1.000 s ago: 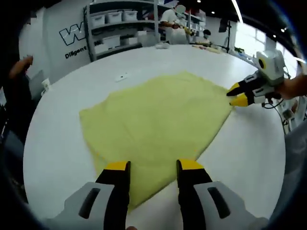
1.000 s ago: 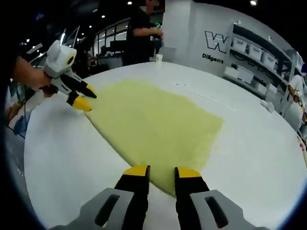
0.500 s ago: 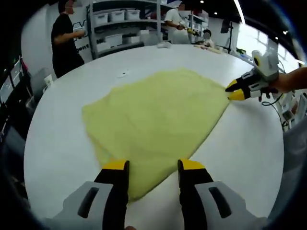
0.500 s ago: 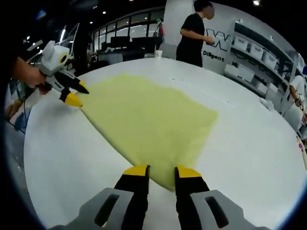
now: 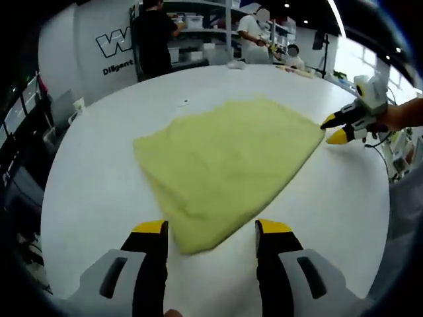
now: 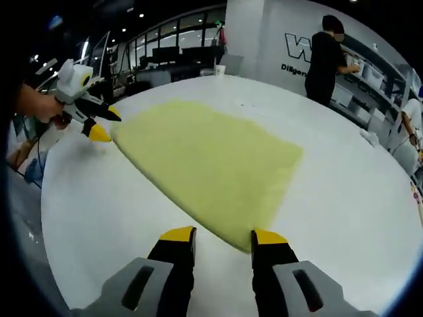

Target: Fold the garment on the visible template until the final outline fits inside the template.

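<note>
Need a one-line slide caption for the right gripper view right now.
Both open grippers, right and left, poised at opposite corners of the yellow garment on the white table.

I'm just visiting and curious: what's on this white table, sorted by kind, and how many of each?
Yellow cloth: 1
Handheld claws, left claw and right claw: 2
Round white table: 1
Total: 4

Likely a lab or workshop: storage shelving (image 5: pixel 198 26) with white bins (image 6: pixel 370 76), wall lettering (image 5: pixel 119 49), large white table (image 6: pixel 357 198), people standing.
</note>
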`<state>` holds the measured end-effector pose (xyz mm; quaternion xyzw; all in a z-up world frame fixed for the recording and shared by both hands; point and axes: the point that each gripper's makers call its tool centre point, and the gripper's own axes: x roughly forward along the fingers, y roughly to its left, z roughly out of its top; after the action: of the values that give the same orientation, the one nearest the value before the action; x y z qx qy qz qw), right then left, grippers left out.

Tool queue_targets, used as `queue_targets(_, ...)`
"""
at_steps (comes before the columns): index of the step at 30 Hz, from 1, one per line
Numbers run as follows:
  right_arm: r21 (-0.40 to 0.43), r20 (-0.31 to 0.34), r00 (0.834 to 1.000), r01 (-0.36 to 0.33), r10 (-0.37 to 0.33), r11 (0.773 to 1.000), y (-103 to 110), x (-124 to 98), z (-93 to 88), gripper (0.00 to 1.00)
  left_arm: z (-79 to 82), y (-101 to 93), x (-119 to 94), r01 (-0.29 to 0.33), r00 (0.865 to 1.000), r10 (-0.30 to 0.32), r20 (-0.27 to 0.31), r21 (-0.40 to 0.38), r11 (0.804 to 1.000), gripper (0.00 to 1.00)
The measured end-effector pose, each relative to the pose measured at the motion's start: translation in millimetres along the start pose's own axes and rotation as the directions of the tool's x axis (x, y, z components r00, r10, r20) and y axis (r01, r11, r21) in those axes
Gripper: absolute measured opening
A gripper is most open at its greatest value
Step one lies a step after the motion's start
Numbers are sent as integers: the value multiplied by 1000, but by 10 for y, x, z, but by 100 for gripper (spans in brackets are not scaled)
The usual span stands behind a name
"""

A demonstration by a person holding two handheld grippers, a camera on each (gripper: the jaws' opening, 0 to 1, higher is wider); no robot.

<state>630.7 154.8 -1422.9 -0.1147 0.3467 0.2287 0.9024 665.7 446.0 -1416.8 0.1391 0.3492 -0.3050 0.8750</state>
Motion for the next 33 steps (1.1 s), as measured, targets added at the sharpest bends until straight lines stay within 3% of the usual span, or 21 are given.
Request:
queue_targets(2, 20, 27, 1000, -1, 1, 1000, 8, -61, 51, 35, -21, -10, -62, 1, 1000, -1, -2, 13, 1000, 49)
queue_targets(6, 60, 91, 996, 0, -5, 998, 4, -167, 145, 54, -28, -11, -166, 9, 1000, -9, 18, 5, 1000, 52)
queue_targets(9, 83, 145, 989, -7, -6, 997, 27, -270, 218, 64, 39, -84, -253, 22, 996, -23, 83, 15, 1000, 59)
queue_targets(15, 59, 227, 974, -19, 5, 998, 175, -399, 373, 81, 83, -95, -376, -26, 986, 26, 164, -4, 1000, 76)
queue_targets(18, 27, 254, 967, -20, 12, 999, 288, -450, 418, 85, 89, -129, -429, -36, 982, 38, 186, -14, 999, 84)
queue_targets(23, 46, 248, 969, -29, 17, 999, 422, -463, 359, 87, -2, -214, -510, -37, 982, 42, 186, -29, 999, 86)
queue_targets(33, 94, 235, 972, 1, -23, 996, 457, -530, 204, 93, -225, -308, -624, -64, 980, 76, 186, -69, 996, 93)
